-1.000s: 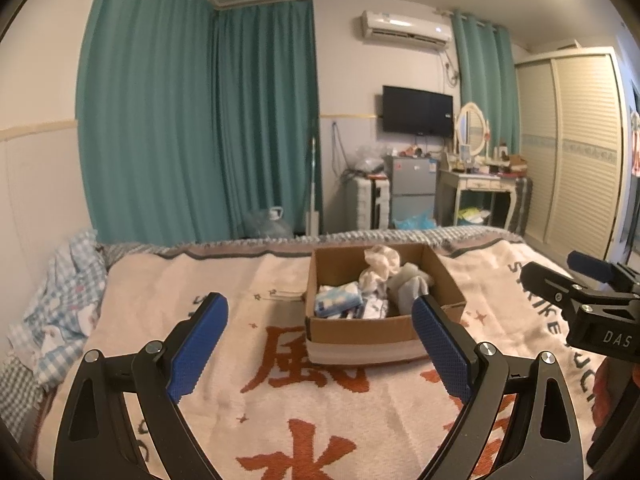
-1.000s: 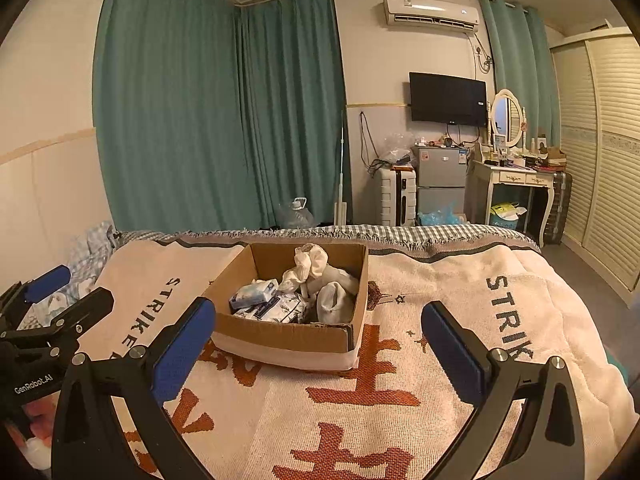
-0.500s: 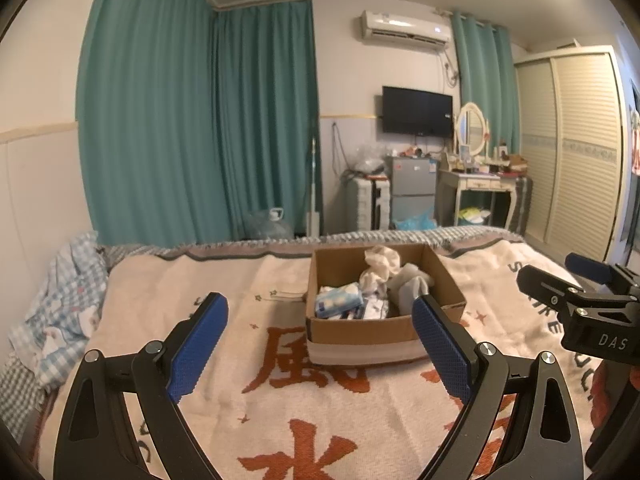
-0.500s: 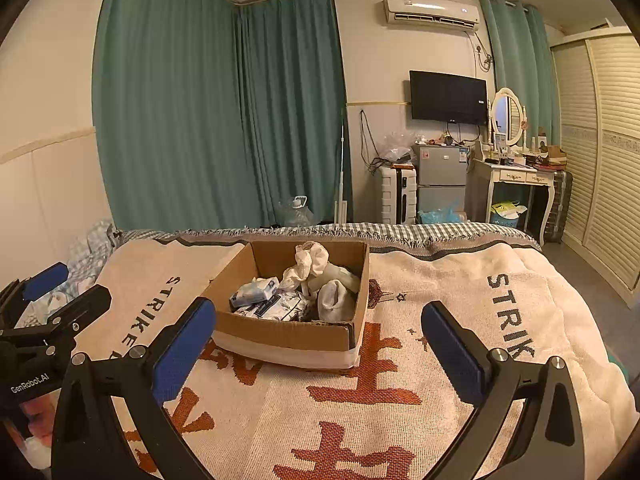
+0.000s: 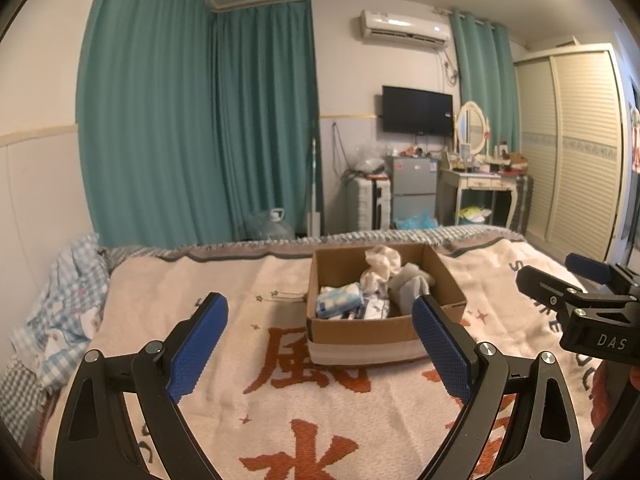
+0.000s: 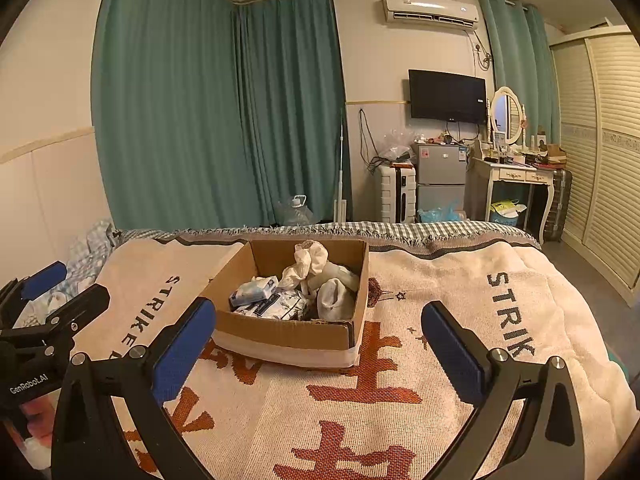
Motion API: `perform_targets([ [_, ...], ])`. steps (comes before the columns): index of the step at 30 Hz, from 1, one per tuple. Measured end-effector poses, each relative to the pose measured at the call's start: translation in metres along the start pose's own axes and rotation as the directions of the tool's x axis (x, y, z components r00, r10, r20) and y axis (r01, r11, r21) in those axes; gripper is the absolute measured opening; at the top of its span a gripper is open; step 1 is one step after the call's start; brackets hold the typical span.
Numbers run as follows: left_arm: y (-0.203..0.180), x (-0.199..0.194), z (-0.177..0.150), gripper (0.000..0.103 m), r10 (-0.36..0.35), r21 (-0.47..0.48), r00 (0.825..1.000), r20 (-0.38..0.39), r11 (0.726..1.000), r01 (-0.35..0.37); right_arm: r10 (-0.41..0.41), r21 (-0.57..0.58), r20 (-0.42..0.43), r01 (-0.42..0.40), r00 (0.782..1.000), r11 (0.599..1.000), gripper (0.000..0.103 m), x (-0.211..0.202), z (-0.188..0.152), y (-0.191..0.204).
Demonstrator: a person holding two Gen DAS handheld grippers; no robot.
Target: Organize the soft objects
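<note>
The left gripper (image 5: 320, 336) hovered above the blanket (image 5: 224, 280) on the bed, its blue fingers (image 5: 198, 344) spread wide and holding nothing; ahead, the cardboard box (image 5: 360, 330) sat on the blanket, with a blue tissue pack (image 5: 340, 302), crumpled white cloth (image 5: 382, 264) and a grey sock (image 5: 412, 286) inside; the right gripper (image 6: 320, 344) hung likewise, parted and empty.

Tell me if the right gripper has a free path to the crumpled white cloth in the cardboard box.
Probably yes. The right gripper is open and empty, the open-topped cardboard box sits straight ahead on the blanket, and the crumpled white cloth pokes above the other contents. Nothing lies between; it must clear the near wall.
</note>
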State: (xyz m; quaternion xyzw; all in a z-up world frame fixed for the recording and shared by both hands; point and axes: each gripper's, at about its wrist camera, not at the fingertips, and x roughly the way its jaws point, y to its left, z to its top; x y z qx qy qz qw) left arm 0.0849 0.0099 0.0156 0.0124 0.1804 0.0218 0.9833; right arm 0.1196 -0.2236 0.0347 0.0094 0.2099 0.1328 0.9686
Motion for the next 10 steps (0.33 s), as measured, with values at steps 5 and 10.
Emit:
perform_targets([
  [5, 0.0008, -0.0003, 0.0001, 0.095, 0.0, 0.0, 1.0, -0.002, 1.0, 0.0, -0.002, 0.004, -0.002, 0.002, 1.0, 1.0, 0.103, 0.0009, -0.0014, -0.0004],
  [10, 0.0019, 0.0005, 0.0004, 0.095, 0.001, 0.0, 1.0, -0.007, 1.0, -0.001, -0.005, 0.009, -0.003, 0.005, 1.0, 1.0, 0.103, 0.0023, -0.0033, 0.0005],
])
